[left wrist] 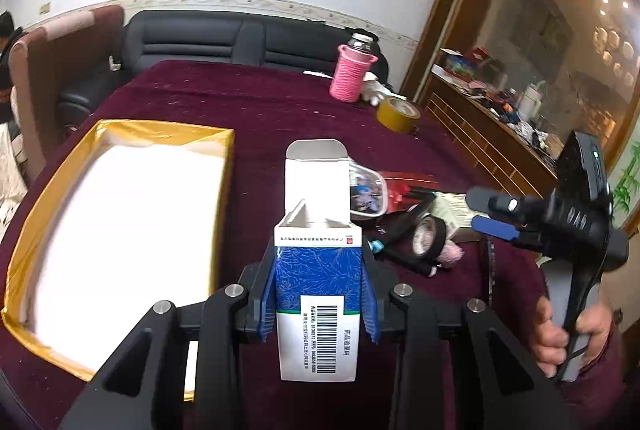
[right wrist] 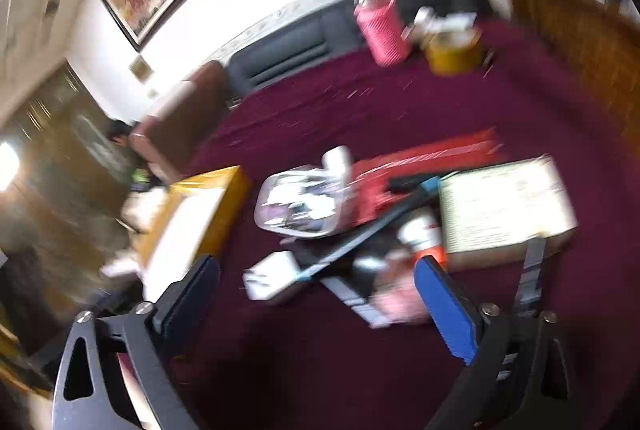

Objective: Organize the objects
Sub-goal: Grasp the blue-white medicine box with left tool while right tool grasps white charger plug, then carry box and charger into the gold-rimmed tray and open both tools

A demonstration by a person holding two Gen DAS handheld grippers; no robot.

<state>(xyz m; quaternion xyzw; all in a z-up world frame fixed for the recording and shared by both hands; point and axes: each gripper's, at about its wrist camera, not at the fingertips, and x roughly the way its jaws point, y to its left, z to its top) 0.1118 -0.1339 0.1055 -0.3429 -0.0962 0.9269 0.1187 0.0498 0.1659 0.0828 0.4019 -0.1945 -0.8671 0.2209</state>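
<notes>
My left gripper [left wrist: 318, 294] is shut on a blue and white medicine box [left wrist: 318, 270] whose top flap stands open. It hangs over the maroon tablecloth, just right of a gold box [left wrist: 24, 230] with a white inside. My right gripper [right wrist: 316, 304] is open with nothing between its blue pads [right wrist: 448, 314]. It hovers above a heap of loose objects: a clear plastic pouch [right wrist: 298, 206], a red packet [right wrist: 420, 162], a flat pale box [right wrist: 504, 206] and a small white box [right wrist: 268, 276]. The right gripper [left wrist: 492, 212] also shows in the left wrist view, held by a hand [left wrist: 560, 330].
A pink ribbed bottle [left wrist: 352, 74] and a roll of yellow tape [left wrist: 398, 114] stand at the far side of the table. A dark sofa [left wrist: 224, 38] lies behind the table. A wooden sideboard [left wrist: 480, 134] with clutter runs along the right. A person [right wrist: 120, 138] sits far left.
</notes>
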